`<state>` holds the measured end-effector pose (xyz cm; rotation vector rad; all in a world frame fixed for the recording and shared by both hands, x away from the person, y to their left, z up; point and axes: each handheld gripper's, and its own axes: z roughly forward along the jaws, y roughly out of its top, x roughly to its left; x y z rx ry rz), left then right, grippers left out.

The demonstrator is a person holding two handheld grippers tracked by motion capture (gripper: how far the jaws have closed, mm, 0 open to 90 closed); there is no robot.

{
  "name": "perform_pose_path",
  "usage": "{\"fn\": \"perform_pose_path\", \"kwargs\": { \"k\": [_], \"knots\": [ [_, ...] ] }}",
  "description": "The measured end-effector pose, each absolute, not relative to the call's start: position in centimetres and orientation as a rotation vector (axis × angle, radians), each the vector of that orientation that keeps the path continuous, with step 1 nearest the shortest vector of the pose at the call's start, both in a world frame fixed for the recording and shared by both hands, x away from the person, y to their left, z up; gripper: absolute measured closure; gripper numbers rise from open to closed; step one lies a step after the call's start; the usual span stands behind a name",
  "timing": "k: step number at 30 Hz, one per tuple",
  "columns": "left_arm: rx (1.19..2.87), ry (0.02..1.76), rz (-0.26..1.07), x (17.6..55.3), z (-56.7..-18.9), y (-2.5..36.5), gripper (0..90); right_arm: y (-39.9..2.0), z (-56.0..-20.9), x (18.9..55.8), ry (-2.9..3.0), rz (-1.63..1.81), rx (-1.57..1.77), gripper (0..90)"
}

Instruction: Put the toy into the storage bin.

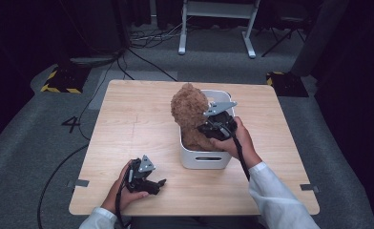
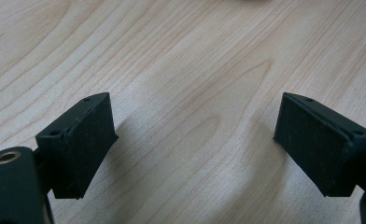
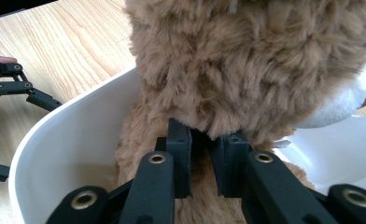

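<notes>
Placement is the step in hand: right claw (image 1: 212,125) clamps the plush bear (image 1: 190,112) at centre frame over the white bin (image 1: 205,160), so lowering and releasing seems next, left claw (image 1: 157,183) idling wide on the surface (image 1: 128,119).

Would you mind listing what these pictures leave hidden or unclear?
- Teddy bear legs: high view, hidden by bin wall.
- Bear's face: right gripper view, cut off at right edge.
- Right gripper pads: buried in fur.
- Bin floor: covered by bear.

Surface: light wood-grain table (image 1: 128,124) | On it: white plastic bin (image 1: 205,160) — right of centre | Left gripper (image 1: 159,183) — near front edge
</notes>
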<state>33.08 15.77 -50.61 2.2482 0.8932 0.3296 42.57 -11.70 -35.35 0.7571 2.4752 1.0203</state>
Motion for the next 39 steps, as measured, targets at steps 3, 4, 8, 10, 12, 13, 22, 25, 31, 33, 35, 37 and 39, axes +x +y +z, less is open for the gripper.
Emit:
{"fn": "perform_pose_path", "kwargs": {
  "k": [3, 4, 8, 10, 12, 13, 22, 25, 31, 33, 35, 37, 39],
  "knots": [
    [2.249, 0.893, 0.327, 33.1, -50.6, 15.8, 12.4, -11.8, -35.4, 42.6, 2.476, 1.036, 0.761, 74.3],
    [2.249, 0.893, 0.327, 33.1, -50.6, 15.8, 12.4, -11.9, -35.4, 42.5, 2.479, 1.038, 0.754, 73.2],
    [2.248, 0.894, 0.330, 33.1, -50.6, 15.8, 12.4, -12.3, -35.5, 42.3, 2.478, 1.064, 0.744, 69.6],
    [2.248, 0.895, 0.330, 33.1, -50.6, 15.8, 12.5, -12.6, -35.5, 42.2, 2.465, 1.075, 0.743, 68.7],
    [2.248, 0.895, 0.331, 33.1, -50.6, 15.8, 12.5, -12.9, -35.5, 42.1, 2.463, 1.082, 0.739, 67.2],
    [2.248, 0.895, 0.331, 33.1, -50.6, 15.8, 12.5, -13.0, -35.5, 42.1, 2.468, 1.080, 0.739, 66.6],
    [2.247, 0.896, 0.332, 33.0, -50.6, 15.8, 12.5, -14.3, -35.0, 41.5, 2.455, 1.088, 0.720, 61.1],
    [2.247, 0.897, 0.332, 33.0, -50.6, 15.8, 12.5, -14.7, -34.9, 41.4, 2.453, 1.092, 0.709, 58.8],
    [2.247, 0.897, 0.332, 33.0, -50.6, 15.8, 12.5, -15.5, -34.7, 41.0, 2.435, 1.117, 0.705, 48.1],
    [2.247, 0.897, 0.332, 33.0, -50.6, 15.8, 12.5, -15.8, -34.7, 40.9, 2.433, 1.123, 0.703, 45.4],
    [2.247, 0.897, 0.332, 33.0, -50.6, 15.8, 12.5, -16.2, -34.7, 40.9, 2.423, 1.123, 0.711, 42.7],
    [2.247, 0.897, 0.332, 33.0, -50.6, 15.7, 12.5, -16.5, -34.7, 40.8, 2.407, 1.118, 0.725, 39.4],
    [2.247, 0.897, 0.332, 33.0, -50.6, 15.8, 12.5, -16.9, -34.7, 40.7, 2.391, 1.110, 0.741, 37.5]
  ]
}}
